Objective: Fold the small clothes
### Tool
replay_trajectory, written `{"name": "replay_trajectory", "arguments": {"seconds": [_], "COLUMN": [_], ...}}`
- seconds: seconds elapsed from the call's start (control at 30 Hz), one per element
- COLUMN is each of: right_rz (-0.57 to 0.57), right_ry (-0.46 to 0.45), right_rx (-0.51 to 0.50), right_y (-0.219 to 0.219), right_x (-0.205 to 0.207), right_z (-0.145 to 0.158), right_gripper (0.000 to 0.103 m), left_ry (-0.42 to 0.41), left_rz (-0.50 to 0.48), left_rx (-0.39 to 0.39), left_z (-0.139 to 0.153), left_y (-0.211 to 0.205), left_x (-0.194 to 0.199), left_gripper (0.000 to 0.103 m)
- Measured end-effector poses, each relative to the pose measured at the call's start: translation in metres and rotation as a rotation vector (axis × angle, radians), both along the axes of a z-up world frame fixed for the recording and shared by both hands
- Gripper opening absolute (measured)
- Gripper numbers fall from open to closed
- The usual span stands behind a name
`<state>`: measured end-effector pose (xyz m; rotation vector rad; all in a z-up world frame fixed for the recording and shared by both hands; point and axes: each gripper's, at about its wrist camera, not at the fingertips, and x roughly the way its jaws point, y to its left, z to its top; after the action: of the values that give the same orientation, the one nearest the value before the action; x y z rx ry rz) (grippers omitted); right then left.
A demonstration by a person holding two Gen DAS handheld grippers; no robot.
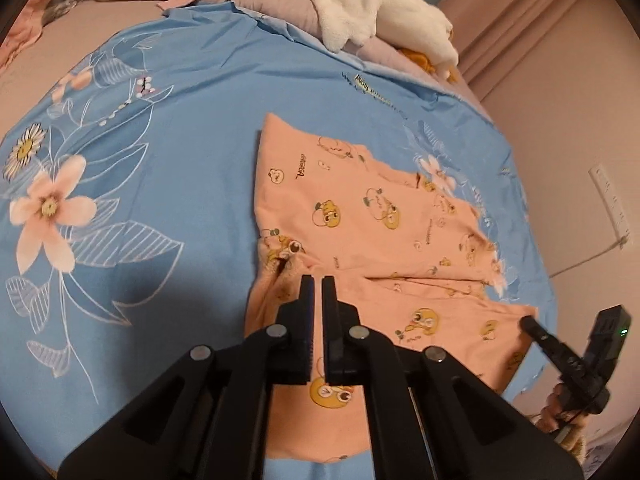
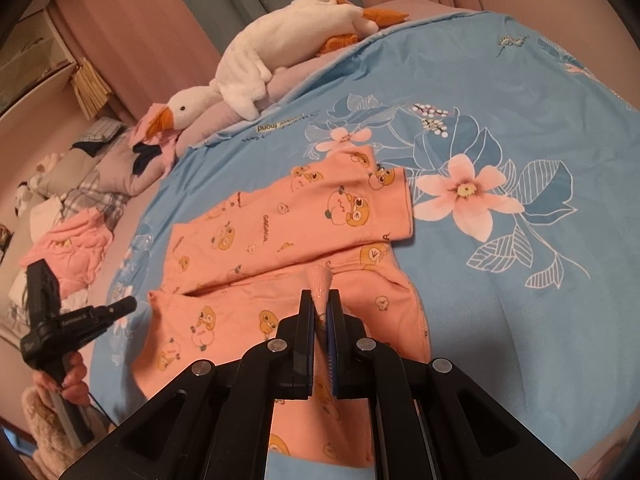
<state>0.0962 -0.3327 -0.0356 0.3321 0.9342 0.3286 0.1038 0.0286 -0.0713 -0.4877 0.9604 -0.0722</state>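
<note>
One small orange shirt (image 2: 280, 240) with little cartoon faces lies spread on the bed, on top of a blue flower sheet (image 2: 500, 280). One sleeve is already folded across its middle.

The right gripper (image 2: 320, 300) has its fingers pressed together on a ribbed bit of the shirt, maybe the neck or a cuff, and a little cone of cloth sticks up between them. The left gripper (image 1: 316, 292) sits over the near part of the shirt with its fingers almost together. I cannot tell if they pinch any cloth.

I think the folding is in the middle. The pinched part likely needs to be lifted and laid over the rest of the shirt. The next move needs a slow carry so the cloth does not slip out, and the other side should stay flat.

Counting things: two grippers, one shirt being folded, one white toy goose (image 2: 256, 64) by the pillows, and one other pink cloth (image 2: 72, 248) lying off to the side.
</note>
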Motion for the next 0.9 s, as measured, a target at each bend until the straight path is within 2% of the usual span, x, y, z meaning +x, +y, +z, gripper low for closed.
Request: {"name": "replay_trajectory", "arguments": {"seconds": [0.07, 0.13, 0.23, 0.27, 0.3, 0.43, 0.53, 0.57, 0.6, 0.63, 0.7, 0.9], "right_rz": [-0.003, -0.006, -0.017, -0.023, -0.026, -0.029, -0.031, -0.031, -0.031, -0.031, -0.034, -0.027], "right_ry": [0.001, 0.004, -0.001, -0.004, -0.008, -0.004, -0.002, -0.001, 0.0, 0.001, 0.002, -0.016], "right_rx": [-0.001, 0.004, 0.01, 0.008, 0.012, 0.019, 0.024, 0.024, 0.025, 0.026, 0.027, 0.02], "right_y": [-0.001, -0.002, -0.004, -0.006, -0.008, -0.011, -0.011, -0.011, -0.011, -0.011, -0.011, -0.009], "right_x": [0.001, -0.001, -0.004, -0.005, -0.006, -0.008, -0.007, -0.007, -0.007, -0.007, -0.007, -0.008], "right_z": [0.0, -0.001, 0.0, 0.001, 0.001, 0.0, 0.0, 0.0, 0.0, -0.001, -0.001, 0.005], "right_gripper": [0.006, 0.006, 0.006, 0.006, 0.006, 0.006, 0.006, 0.006, 0.006, 0.006, 0.006, 0.006], "left_ry": [0.016, 0.019, 0.034, 0.039, 0.045, 0.087, 0.085, 0.083, 0.081, 0.083, 0.092, 0.004], "left_rz": [-0.007, -0.024, -0.041, -0.046, -0.05, -0.069, -0.081, -0.085, -0.084, -0.081, -0.072, -0.021], "left_rx": [0.046, 0.06, 0.059, 0.06, 0.062, 0.081, 0.086, 0.086, 0.085, 0.083, 0.079, 0.066], "left_z": [-0.002, -0.004, -0.008, -0.01, -0.012, -0.024, -0.028, -0.029, -0.03, -0.031, -0.032, -0.005], "left_y": [-0.004, -0.005, -0.005, -0.006, -0.006, -0.01, -0.014, -0.015, -0.015, -0.015, -0.014, -0.009], "left_x": [0.004, 0.008, 0.014, 0.016, 0.018, 0.028, 0.031, 0.032, 0.032, 0.033, 0.033, 0.013], "left_gripper": [0.003, 0.007, 0.029, 0.034, 0.035, 0.035, 0.032, 0.03, 0.017, 0.011, 0.007, 0.006]}}
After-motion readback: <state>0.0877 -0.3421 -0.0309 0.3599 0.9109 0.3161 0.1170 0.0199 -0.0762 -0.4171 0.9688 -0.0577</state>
